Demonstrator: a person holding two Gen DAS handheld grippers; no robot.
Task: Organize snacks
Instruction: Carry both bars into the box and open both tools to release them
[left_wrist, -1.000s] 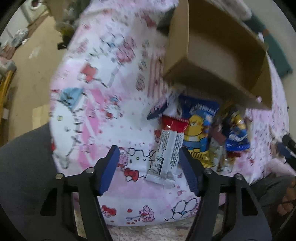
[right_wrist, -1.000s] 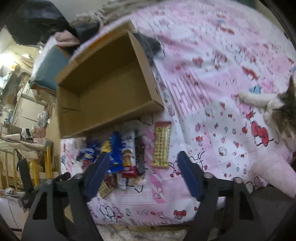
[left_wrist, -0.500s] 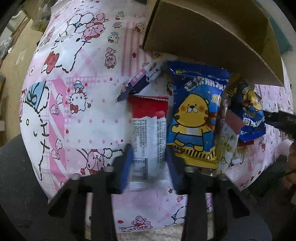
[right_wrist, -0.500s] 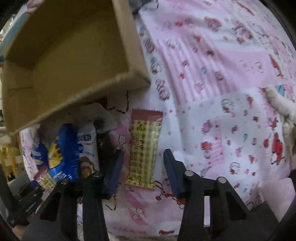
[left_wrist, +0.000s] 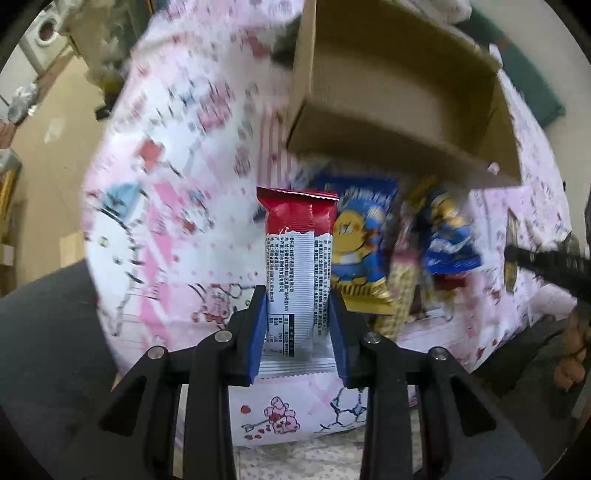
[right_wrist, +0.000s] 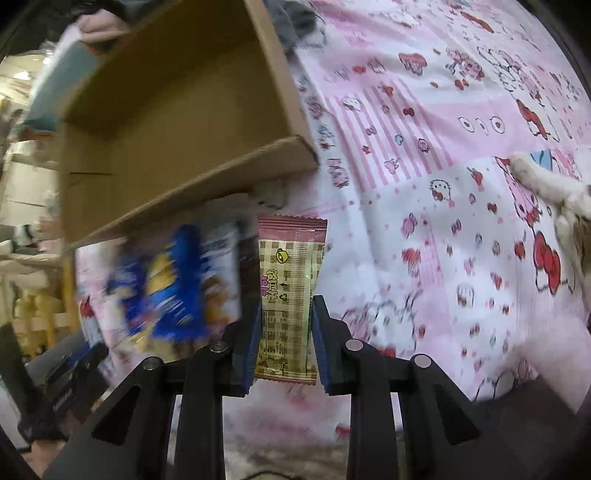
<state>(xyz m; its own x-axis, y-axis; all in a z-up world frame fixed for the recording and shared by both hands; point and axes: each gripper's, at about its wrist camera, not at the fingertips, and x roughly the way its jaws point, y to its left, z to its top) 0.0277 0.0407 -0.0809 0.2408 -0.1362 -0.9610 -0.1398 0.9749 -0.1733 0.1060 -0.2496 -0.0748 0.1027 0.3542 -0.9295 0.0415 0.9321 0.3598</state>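
My left gripper is shut on a red and white snack bar and holds it up above the pink patterned bedsheet. My right gripper is shut on a pink and yellow checked snack packet, also lifted. An open, empty cardboard box lies just beyond both; it also shows in the right wrist view. A pile of other snacks, with a blue packet among them, lies in front of the box; it is blurred in the right wrist view.
A cat's paw rests on the sheet at the right. The other gripper's black arm reaches in from the right edge. The bed's left edge drops to the floor. Clothes lie behind the box.
Both grippers moved in over the snacks and closed, the left on the red and white bar, the right on the checked packet. Both packets have come up off the sheet.
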